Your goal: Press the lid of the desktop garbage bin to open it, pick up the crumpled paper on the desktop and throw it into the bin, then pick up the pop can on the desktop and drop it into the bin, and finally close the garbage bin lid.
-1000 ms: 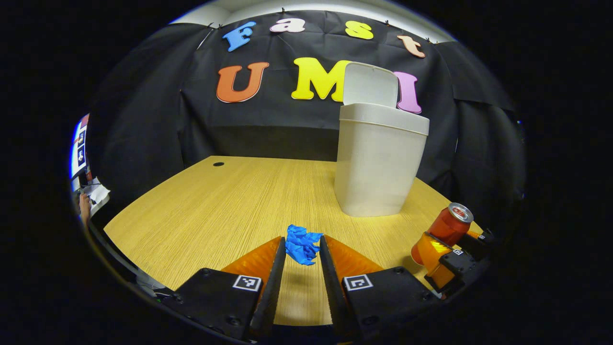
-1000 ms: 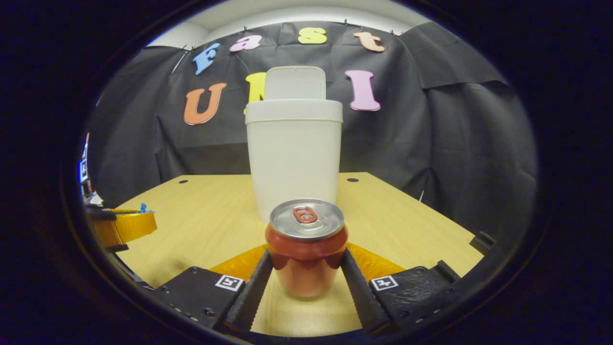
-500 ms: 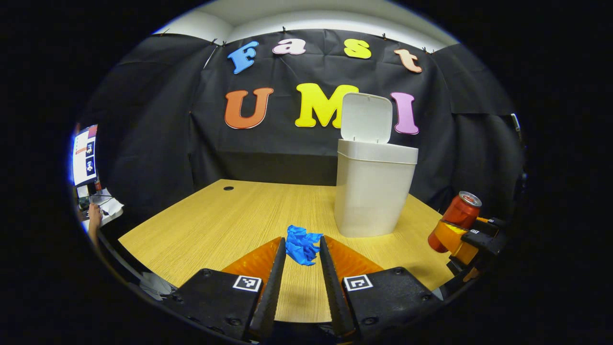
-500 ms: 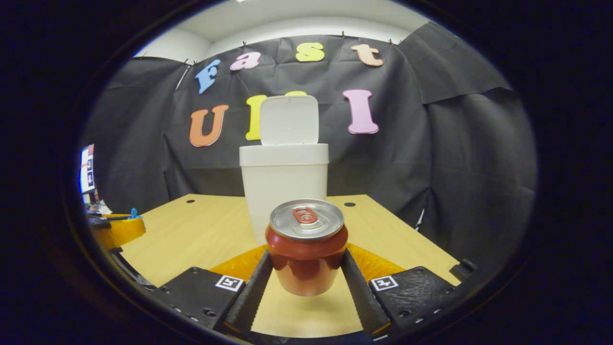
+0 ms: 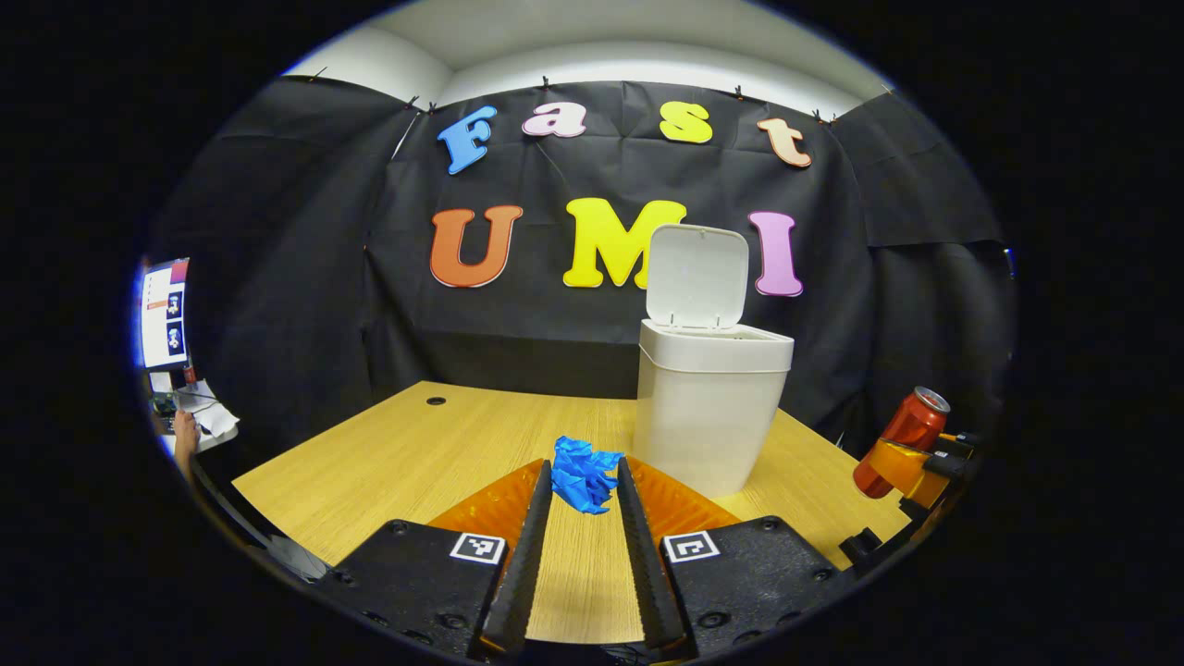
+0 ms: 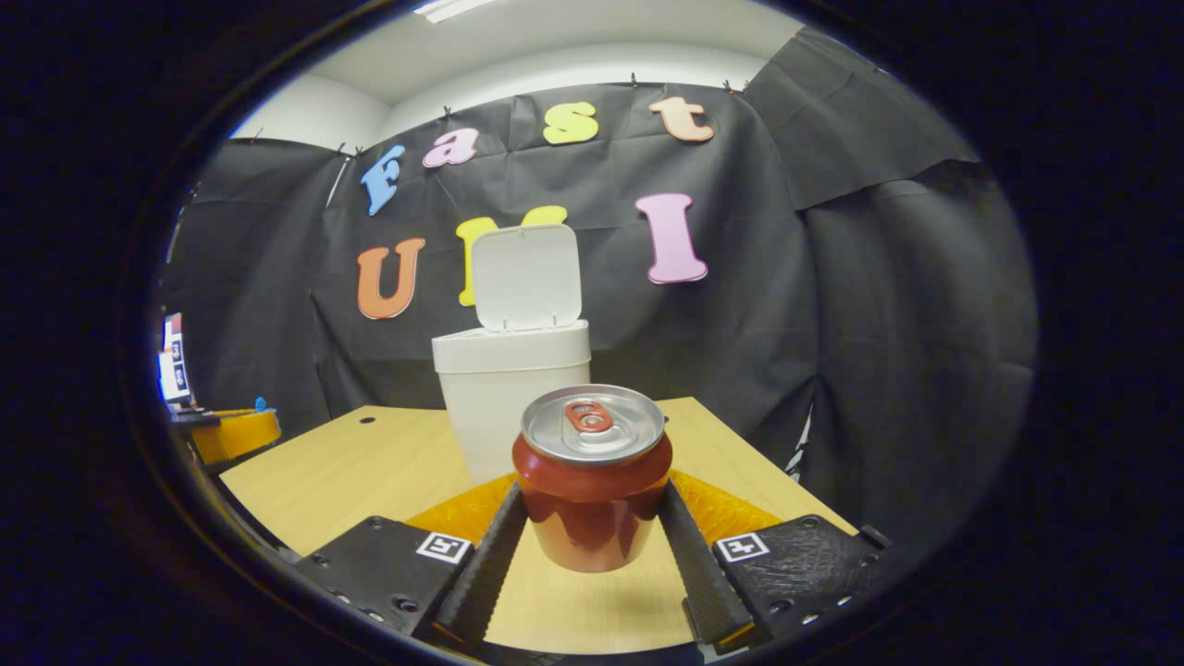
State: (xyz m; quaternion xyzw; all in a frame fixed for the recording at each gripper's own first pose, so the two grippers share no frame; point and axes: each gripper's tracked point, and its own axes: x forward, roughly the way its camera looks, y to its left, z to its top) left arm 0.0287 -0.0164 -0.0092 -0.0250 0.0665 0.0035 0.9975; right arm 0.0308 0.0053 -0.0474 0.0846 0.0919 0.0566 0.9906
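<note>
My left gripper [image 5: 585,483] is shut on a crumpled blue paper [image 5: 583,474], held in the air above the wooden desk [image 5: 398,453]. My right gripper [image 6: 592,504] is shut on a red pop can [image 6: 592,481], upright and lifted off the desk [image 6: 342,472]. The white bin [image 5: 708,416] stands ahead and to the right of the paper, its lid [image 5: 696,276] standing up open. In the right gripper view the bin [image 6: 509,388] stands just behind and left of the can, lid [image 6: 524,276] up. The right gripper [image 5: 911,458] with the can [image 5: 911,435] shows at the far right of the left gripper view.
The desk has two small round holes near its back edge [image 6: 368,419]. Black cloth walls close in behind and to the right. A screen [image 5: 165,313] and a person's hand [image 5: 183,430] sit beyond the desk's left edge. My left gripper [image 6: 231,430] shows at the left of the right gripper view.
Both grippers have risen and pulled back from the bin, carrying the paper and the can; the bin now looks smaller and lower, and its open top has come into sight.
</note>
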